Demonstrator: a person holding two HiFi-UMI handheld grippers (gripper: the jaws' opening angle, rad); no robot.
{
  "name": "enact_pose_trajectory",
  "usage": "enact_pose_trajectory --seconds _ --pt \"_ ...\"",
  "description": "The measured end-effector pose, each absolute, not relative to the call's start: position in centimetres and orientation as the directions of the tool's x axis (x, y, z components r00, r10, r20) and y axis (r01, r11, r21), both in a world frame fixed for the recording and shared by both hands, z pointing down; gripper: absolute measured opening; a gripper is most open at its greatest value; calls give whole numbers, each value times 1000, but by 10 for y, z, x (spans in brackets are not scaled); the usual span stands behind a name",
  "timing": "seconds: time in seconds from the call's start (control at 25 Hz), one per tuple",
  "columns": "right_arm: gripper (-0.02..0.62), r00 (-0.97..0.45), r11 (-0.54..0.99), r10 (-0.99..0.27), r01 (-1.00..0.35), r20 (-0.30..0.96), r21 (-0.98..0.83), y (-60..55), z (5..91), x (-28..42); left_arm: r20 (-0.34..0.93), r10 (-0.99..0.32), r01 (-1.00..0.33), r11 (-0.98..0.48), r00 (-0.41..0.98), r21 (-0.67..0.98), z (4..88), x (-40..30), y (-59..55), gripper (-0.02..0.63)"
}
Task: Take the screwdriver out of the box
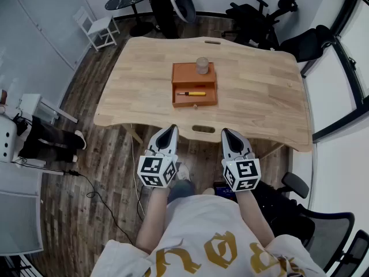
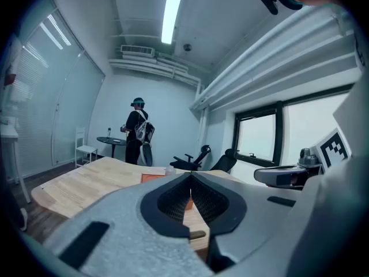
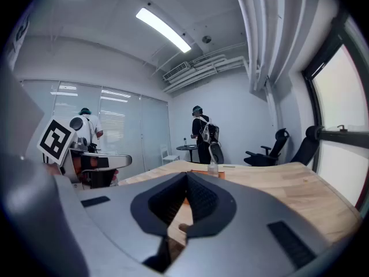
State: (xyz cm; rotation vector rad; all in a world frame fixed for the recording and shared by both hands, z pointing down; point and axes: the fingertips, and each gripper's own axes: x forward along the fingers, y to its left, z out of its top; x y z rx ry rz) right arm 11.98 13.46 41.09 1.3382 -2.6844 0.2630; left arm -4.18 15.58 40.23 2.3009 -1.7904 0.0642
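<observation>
Cool, even ceiling-strip light (image 2: 173,10); gripper views bulge, corners dark.

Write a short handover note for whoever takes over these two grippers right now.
Left gripper: shut, empty, short of the near edge of the table.
Right gripper: the same.
Screwdriver: lies in the open orange box mid-table; a clear jar stands at its far end.
Done: nothing yet.
To do: reach in, grip the screwdriver, lift it out.

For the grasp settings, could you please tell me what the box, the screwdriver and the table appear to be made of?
Box: matte orange, plain walls; plastic or painted wood, unclear.
Screwdriver: yellow handle, likely plastic; tip too small.
Table: light wood, visible plank seams and grain.
</observation>
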Motion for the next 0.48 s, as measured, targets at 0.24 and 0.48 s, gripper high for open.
enact_pose_trajectory --seconds 0.24,0.48 --pt "11 -603 596 -776 -797 183 -99 139 410 125 198 -946 -963 -232 255 135 412 -34 162 9" --pt "11 -600 589 -781 -800 175 -113 140 411 136 194 -929 -936 -268 314 228 412 -22 169 9"
